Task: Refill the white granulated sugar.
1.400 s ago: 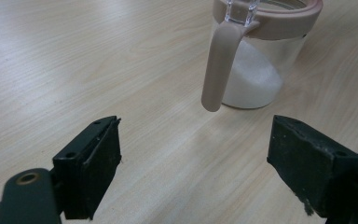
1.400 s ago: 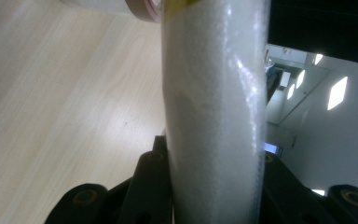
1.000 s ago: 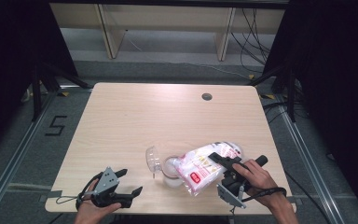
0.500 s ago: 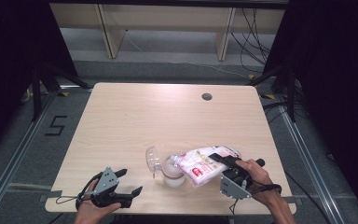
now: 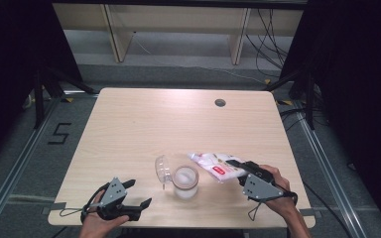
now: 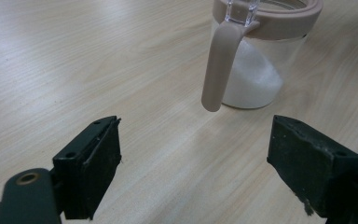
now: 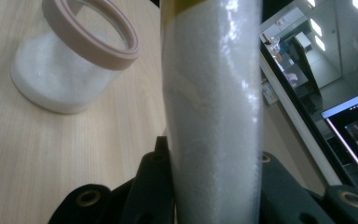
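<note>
Bag (image 5: pixel 213 163) of white granules clamped in right hand-held gripper (image 5: pixel 235 167), tilted just beside open jar (image 5: pixel 185 181) on worktop (image 5: pixel 144 129) for pouring; left hand-held gripper (image 5: pixel 134 196) wide open, empty, parked near front edge, clear of jar.

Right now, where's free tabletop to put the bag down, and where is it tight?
Free: the whole far half of the table, up to the cable hole, and the left side between the left tool and the jar. Tight: the near right, where jar, its open lid, the bag and the right tool gripping it crowd together.
</note>
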Action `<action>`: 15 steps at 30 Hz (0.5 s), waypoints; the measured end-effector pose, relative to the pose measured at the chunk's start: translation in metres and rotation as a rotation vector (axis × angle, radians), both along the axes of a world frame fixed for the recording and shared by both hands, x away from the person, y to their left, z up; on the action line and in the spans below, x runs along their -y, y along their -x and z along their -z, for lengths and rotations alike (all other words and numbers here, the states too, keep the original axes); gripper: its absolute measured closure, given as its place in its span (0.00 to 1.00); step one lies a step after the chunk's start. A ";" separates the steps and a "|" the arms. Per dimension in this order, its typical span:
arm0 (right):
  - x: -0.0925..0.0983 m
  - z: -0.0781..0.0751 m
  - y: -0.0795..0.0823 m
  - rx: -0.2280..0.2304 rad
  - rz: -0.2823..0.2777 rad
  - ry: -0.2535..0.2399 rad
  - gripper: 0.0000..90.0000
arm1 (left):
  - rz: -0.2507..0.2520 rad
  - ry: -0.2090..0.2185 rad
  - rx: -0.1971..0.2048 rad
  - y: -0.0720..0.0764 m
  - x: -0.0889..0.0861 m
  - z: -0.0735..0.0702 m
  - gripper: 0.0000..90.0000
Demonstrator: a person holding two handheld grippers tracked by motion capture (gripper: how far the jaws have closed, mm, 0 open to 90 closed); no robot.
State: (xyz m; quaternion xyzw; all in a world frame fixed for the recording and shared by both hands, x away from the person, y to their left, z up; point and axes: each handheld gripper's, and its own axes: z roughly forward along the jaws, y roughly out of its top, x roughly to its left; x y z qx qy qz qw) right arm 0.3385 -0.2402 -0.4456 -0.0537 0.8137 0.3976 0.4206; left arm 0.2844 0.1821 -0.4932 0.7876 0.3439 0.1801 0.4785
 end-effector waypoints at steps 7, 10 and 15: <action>0.004 0.006 -0.008 -0.059 0.016 -0.103 0.89 | 0.002 -0.004 0.001 0.000 0.000 0.000 0.18; 0.003 0.009 -0.011 -0.100 0.023 -0.150 0.90 | 0.003 -0.011 0.003 0.000 -0.001 0.000 0.18; 0.005 0.014 -0.015 -0.144 0.032 -0.215 0.90 | 0.005 0.005 0.001 0.000 0.000 0.000 0.18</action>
